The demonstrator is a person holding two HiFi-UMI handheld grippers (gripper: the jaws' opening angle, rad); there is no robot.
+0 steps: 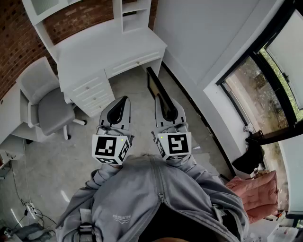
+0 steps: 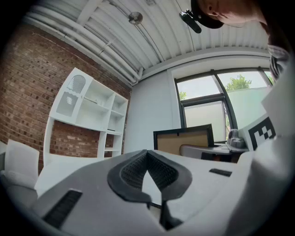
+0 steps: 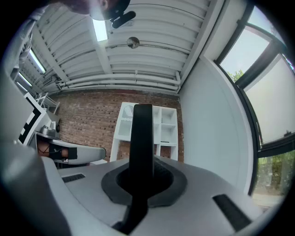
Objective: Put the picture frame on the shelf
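The picture frame (image 1: 152, 82) has a black border and a tan back. My right gripper (image 1: 160, 98) is shut on its lower edge and holds it upright over the floor. In the right gripper view the frame (image 3: 142, 133) shows edge-on as a dark bar rising from between the jaws. From the left gripper view its tan back (image 2: 184, 140) shows. My left gripper (image 1: 124, 99) is shut with nothing in it, level with the right one and just to its left. The white shelf unit (image 1: 135, 14) stands on the desk ahead, with its open compartments (image 3: 163, 124) in line with the frame.
A white desk (image 1: 104, 52) with drawers (image 1: 92, 92) stands against the brick wall. A grey chair (image 1: 49, 106) is at its left. A white wall and a dark-framed window (image 1: 265, 71) run along the right. Pink cloth (image 1: 258, 189) and cables (image 1: 28, 208) lie on the floor.
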